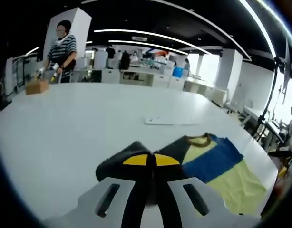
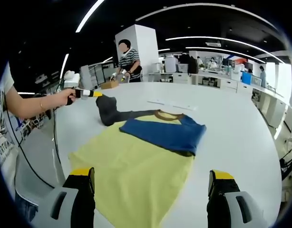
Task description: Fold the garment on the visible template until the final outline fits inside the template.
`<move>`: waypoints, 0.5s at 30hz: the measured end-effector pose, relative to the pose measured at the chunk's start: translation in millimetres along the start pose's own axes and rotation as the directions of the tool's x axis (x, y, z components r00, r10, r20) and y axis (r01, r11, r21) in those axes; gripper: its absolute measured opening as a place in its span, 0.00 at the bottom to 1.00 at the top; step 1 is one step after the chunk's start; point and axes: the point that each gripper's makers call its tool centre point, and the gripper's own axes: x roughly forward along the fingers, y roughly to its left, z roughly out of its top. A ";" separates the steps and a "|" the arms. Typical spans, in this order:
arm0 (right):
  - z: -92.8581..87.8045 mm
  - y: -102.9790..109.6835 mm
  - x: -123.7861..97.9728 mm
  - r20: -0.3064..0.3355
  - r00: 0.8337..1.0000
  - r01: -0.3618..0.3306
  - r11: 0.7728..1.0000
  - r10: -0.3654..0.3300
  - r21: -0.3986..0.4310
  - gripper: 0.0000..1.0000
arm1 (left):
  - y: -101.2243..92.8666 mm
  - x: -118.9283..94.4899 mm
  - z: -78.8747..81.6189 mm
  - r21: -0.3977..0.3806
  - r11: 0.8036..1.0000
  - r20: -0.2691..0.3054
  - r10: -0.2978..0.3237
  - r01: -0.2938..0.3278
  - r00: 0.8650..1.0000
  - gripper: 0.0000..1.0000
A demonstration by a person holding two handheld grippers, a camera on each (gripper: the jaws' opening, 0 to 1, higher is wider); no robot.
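Note:
A shirt lies flat on the white table [image 2: 231, 137]. It has a yellow body [image 2: 136, 166], a blue part [image 2: 162, 133] folded across it and a brown collar [image 2: 167, 115]. Its dark grey sleeve [image 1: 115, 164] is pulled out sideways, and my left gripper [image 1: 150, 159] is shut on its end, yellow pads together. In the right gripper view a hand holds that left gripper [image 2: 91, 93] at the sleeve's tip [image 2: 107, 110]. My right gripper [image 2: 152, 174] hovers over the yellow hem, its jaws wide open with nothing between them.
A thin white flat sheet [image 1: 172, 120] lies on the table beyond the collar. A person in a striped top [image 1: 63, 52] stands at the far edge beside a cardboard box [image 1: 36, 87]. Desks and pillars fill the room behind.

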 end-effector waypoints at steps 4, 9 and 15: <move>-1.3 0.1 1.2 -0.001 1.000 -0.003 1.000 0.003 0.004 0.99 | -21.2 11.3 4.1 0.009 0.999 0.002 -0.038 0.038 0.999 0.00; -3.4 -1.4 1.9 -0.004 1.000 -0.001 1.000 0.001 0.008 0.99 | -45.5 23.7 9.2 -0.007 0.996 0.015 -0.087 0.087 0.996 0.00; -8.1 -4.4 1.5 -0.009 1.000 0.001 1.000 -0.001 0.016 0.99 | -71.8 37.2 16.1 -0.016 0.992 0.028 -0.128 0.129 0.991 0.00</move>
